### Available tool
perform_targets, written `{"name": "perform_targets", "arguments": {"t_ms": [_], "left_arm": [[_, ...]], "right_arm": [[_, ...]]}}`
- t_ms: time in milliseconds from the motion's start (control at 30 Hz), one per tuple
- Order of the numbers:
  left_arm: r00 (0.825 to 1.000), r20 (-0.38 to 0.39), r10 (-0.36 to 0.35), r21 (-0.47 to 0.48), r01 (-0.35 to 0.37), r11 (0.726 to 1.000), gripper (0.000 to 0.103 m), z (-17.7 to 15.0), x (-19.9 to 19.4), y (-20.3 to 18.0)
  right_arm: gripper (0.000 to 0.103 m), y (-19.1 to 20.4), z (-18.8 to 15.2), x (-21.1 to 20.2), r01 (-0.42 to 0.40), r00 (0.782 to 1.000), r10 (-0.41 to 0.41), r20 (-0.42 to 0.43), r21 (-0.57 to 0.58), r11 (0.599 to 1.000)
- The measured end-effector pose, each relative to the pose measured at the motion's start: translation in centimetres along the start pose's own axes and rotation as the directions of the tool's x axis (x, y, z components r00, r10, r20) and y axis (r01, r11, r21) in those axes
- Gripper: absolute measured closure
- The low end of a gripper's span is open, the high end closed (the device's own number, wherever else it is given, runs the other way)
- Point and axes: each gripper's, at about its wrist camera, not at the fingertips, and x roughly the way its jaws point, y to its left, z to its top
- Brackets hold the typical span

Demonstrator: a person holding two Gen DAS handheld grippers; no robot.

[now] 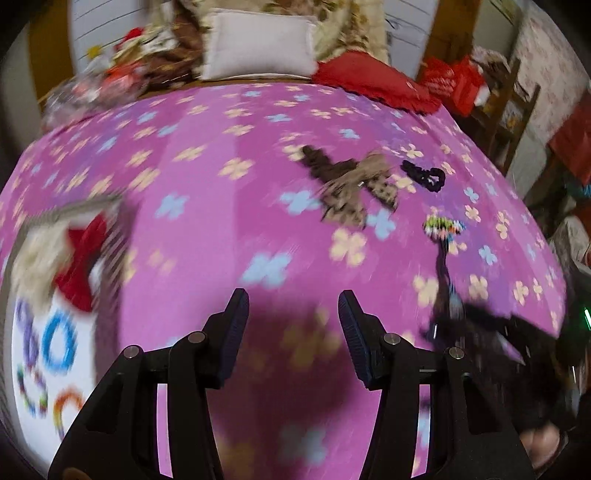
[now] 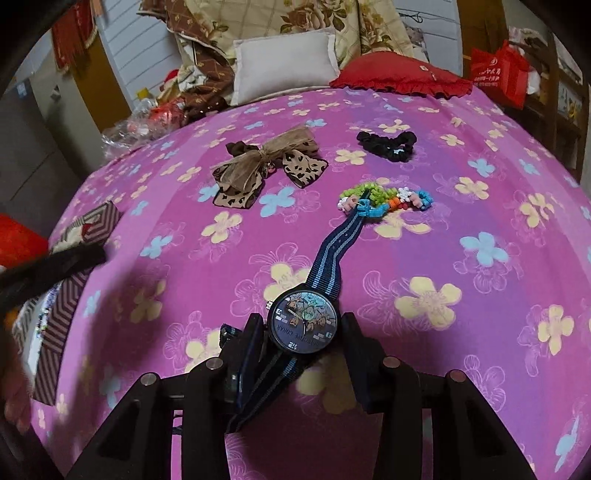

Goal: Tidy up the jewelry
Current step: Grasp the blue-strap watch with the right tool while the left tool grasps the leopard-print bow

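Note:
A dark blue cartoon-dial watch (image 2: 303,325) sits between my right gripper's (image 2: 302,318) fingers, which close against its case. Its striped strap (image 2: 332,251) trails over the pink floral sheet (image 2: 480,314) to a colourful beaded bracelet (image 2: 384,199). A leopard-print bow (image 2: 266,166) and a black scrunchie (image 2: 388,146) lie farther back. My left gripper (image 1: 293,306) hovers open over the sheet with nothing between its fingers. To its left a striped box (image 1: 55,295) holds a red bow (image 1: 83,266) and bead bracelets (image 1: 55,343). The left wrist view is blurred.
A white pillow (image 2: 284,62), a red cushion (image 2: 402,77) and floral bedding (image 2: 332,22) line the head of the bed. Crinkled plastic packets (image 2: 140,122) lie at the back left. A red bag (image 2: 498,70) and a wooden chair (image 2: 565,107) stand to the right of the bed.

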Motion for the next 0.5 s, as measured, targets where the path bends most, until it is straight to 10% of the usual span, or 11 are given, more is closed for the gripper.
{"name": "perform_targets", "arguments": {"t_ms": [467, 500], "left_arm": [[0.989, -0.123, 0.086, 0.153, -0.067, 0.986, 0.054, 8.9, 11.9, -7.8], [0.987, -0.133, 0.089, 0.145, -0.070, 0.987, 0.074, 8.8, 12.1, -7.7]], "right_arm": [[0.062, -0.8, -0.3, -0.3, -0.068, 0.997, 0.068, 0.023, 0.023, 0.997], [0.062, -0.9, -0.3, -0.3, -0.069, 0.997, 0.068, 0.025, 0.024, 0.997]]}}
